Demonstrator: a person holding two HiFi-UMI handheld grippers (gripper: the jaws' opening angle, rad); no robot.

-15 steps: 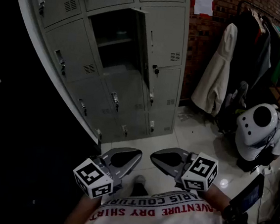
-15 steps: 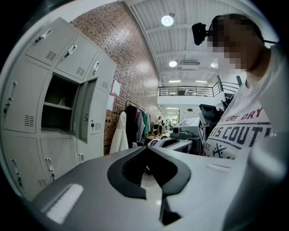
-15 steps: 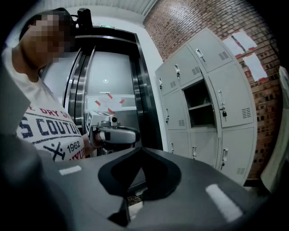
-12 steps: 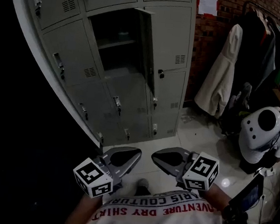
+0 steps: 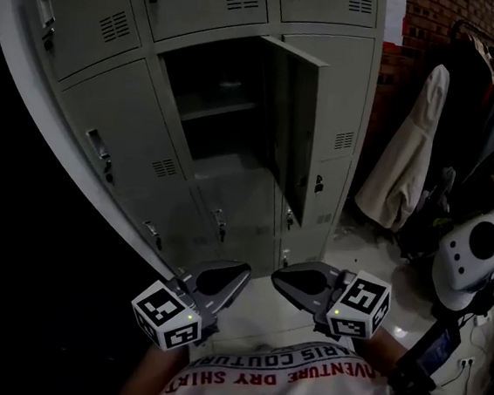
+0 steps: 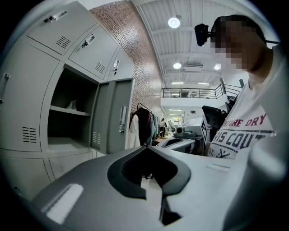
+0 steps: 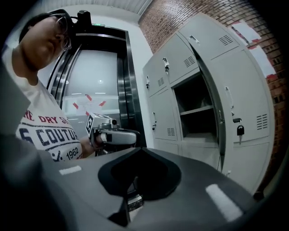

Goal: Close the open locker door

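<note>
Locker door [image 5: 296, 127] is wide open, upper centre of head view, seen edge-on at right of its dark compartment [image 5: 213, 101]. Left tool [image 5: 219, 280] & right tool [image 5: 301, 283] sit low centre, well apart from door. Both have jaws together, nothing btwn.

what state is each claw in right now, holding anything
left claw: closed, holding nothing
right claw: closed, holding nothing
</note>
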